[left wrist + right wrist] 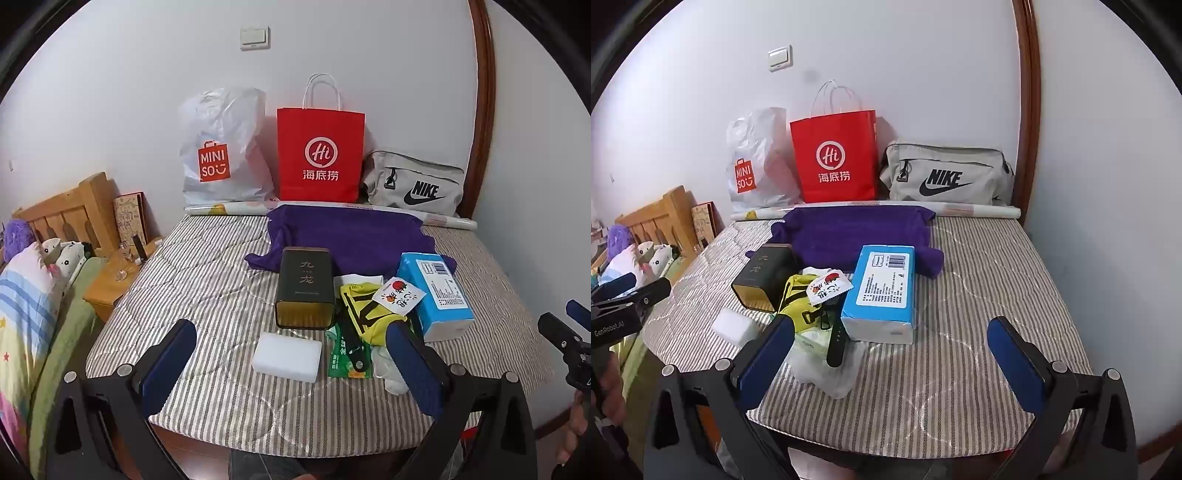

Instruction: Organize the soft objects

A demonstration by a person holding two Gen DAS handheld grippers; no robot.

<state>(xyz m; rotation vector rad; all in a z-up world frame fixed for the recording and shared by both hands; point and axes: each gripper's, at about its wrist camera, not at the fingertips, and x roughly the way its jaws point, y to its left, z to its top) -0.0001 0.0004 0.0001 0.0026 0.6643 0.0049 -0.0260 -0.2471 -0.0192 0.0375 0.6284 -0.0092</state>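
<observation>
We list the scene as it stands: nothing sorted yet, by our reading. The left tool (291,354) and right tool (892,354) both hang over the near edge of the bed (207,280) with jaws spread wide and nothing between them.

Soft things, all lying loose on the striped cover:
- purple towel (351,236), spread flat at the far side, just in front of the bags
- white sponge block (287,356), nearest the left tool
- yellow-and-black cloth (364,310), bunched in the middle heap
- blue tissue pack (882,291), barcode label up, print too small to read
- crumpled clear plastic (827,373) at the near end of the heap

Other items: dark tin (304,288) with two Chinese characters; green sachet (341,363); a small packet with a red fruit drawing (399,295).

Along the wall (likely places for the sorted goods, though we cannot tell which): a white "MINISO" bag (221,155), a red "Hi" paper bag (320,155) with Chinese lettering, a grey "NIKE" bag (415,184).

Everything remains to be done.
</observation>
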